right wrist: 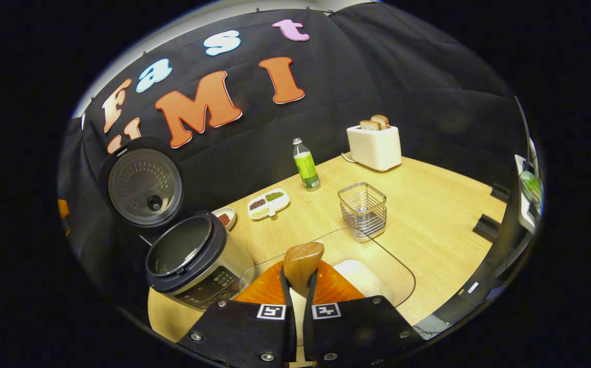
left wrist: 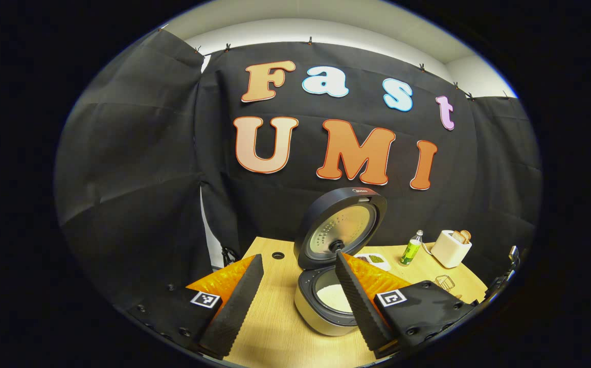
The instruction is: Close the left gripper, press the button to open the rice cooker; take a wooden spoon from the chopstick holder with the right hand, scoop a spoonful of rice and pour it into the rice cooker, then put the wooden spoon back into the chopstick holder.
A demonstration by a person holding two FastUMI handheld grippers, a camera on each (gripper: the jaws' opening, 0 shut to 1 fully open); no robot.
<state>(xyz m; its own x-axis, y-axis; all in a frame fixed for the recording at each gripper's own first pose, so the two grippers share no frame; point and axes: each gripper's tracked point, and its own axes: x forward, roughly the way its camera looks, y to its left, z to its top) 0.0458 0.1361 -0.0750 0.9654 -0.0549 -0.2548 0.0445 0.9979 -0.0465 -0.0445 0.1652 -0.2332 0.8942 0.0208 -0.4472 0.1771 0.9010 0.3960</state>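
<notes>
You can read no wording on the table's things: the small mark on the rice cooker's lid, the print on its control panel and on the bottle are too small to make out. The left gripper and right gripper each carry two square black-and-white coded markers, bearing no letters or numbers.

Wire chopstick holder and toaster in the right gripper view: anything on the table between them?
No. In the right gripper view, bare wooden table separates the chopstick holder from the toaster; the green bottle stands off to the side.
</notes>
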